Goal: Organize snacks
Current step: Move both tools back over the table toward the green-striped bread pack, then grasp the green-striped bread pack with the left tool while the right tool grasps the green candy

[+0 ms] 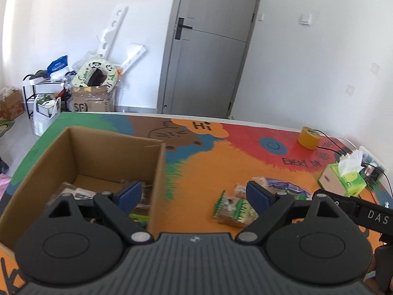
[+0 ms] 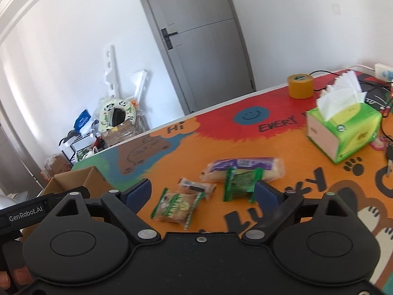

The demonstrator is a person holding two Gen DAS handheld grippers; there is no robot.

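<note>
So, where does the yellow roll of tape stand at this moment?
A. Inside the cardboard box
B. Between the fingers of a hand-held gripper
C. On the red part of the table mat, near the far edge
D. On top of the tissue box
C: the roll of tape stands upright on the red area of the table mat, behind the tissue box and far from the cardboard box.

Black left gripper (image 1: 194, 194) and right gripper (image 2: 203, 193), blue-padded, silver screws.

A colourful printed table (image 2: 282, 147) is seen bearing a cardboard box (image 1: 98, 152) at left, four blurred, seemingly wrapped snacks (image 2: 242, 169) mid-table, a tissue box (image 2: 343, 130) and tape roll (image 2: 300, 86) far right.
</note>
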